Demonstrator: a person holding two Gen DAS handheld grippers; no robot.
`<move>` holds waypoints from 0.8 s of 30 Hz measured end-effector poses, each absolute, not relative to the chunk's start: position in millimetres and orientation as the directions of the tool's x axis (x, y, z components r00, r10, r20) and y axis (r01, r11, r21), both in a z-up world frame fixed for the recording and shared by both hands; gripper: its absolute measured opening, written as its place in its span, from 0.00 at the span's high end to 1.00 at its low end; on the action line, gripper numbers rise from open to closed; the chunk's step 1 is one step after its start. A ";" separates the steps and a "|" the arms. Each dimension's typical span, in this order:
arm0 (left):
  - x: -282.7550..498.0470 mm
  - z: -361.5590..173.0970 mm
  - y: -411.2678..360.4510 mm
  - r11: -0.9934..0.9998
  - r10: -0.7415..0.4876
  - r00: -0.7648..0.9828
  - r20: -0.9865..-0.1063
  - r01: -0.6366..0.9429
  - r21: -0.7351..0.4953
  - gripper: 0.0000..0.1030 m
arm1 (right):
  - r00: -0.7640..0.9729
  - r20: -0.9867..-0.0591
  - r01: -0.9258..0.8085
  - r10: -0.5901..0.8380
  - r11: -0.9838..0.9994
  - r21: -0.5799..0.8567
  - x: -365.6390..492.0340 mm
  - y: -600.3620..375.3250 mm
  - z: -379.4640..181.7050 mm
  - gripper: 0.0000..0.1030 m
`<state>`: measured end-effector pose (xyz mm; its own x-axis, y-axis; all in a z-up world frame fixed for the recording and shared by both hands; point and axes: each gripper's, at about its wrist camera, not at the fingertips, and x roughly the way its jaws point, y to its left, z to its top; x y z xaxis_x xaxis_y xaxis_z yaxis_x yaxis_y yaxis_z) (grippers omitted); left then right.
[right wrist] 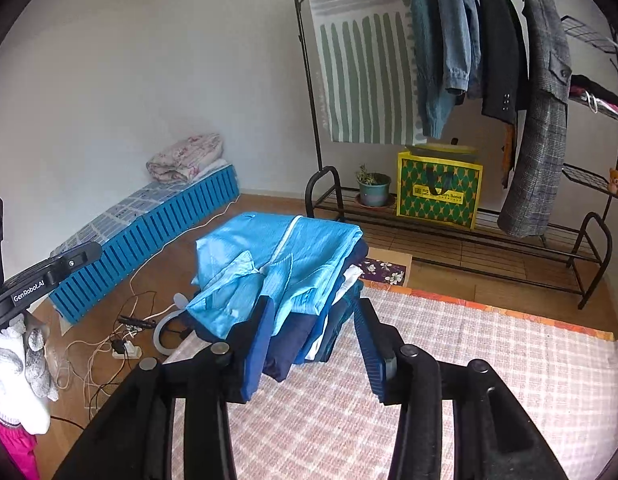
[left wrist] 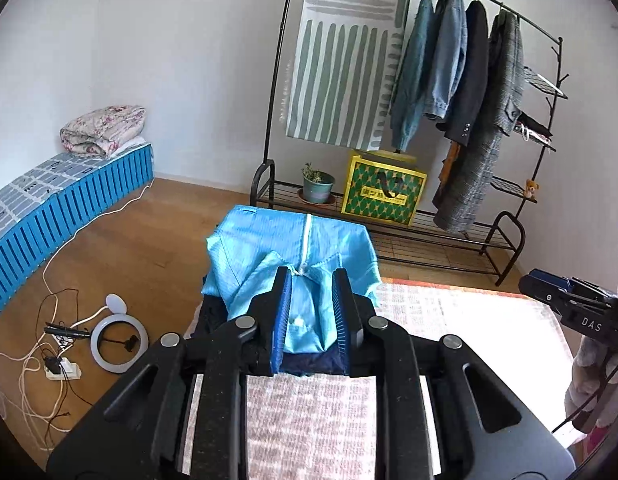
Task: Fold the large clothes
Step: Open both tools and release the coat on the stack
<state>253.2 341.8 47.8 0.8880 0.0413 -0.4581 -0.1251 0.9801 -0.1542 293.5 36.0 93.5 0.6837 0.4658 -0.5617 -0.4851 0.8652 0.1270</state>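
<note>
The folded light-blue zip jacket tops a stack of folded clothes (darker blues beneath) on the checked mat. Left gripper and right gripper fingers stand apart, holding nothing.

Left wrist view: mounted behind the left gripper, angled down over the pink rug toward the folded clothes pile — fairly near it. Right wrist view: same facing from further right. Shared — pile, clothes rack, blue crates, white wall.
</note>
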 end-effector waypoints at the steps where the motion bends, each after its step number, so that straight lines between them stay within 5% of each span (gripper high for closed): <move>1: 239.4 50.4 334.5 0.982 0.041 0.895 -0.444 -0.119 -0.150 0.59 | 0.685 -0.555 -0.489 0.472 0.863 0.129 281.9 29.6 97.9 0.53; 3: 213.9 54.4 320.8 0.984 0.043 0.912 -0.407 -0.108 -0.139 0.47 | 0.689 -0.542 -0.497 0.482 0.858 0.131 258.7 16.7 104.6 0.52; 8: 164.8 58.8 293.4 0.986 0.007 0.923 -0.384 -0.070 -0.150 0.44 | 0.721 -0.502 -0.501 0.477 0.860 0.098 205.2 -13.5 115.2 0.44; 19: 109.1 45.5 259.9 0.986 0.028 0.940 -0.341 -0.082 -0.147 0.04 | 0.774 -0.464 -0.440 0.432 0.893 0.098 157.7 -73.8 90.8 0.19; 24: 111.1 23.5 249.7 0.983 0.061 0.939 -0.338 -0.116 -0.144 0.02 | 0.776 -0.498 -0.391 0.387 0.915 0.101 166.1 -85.6 55.1 0.18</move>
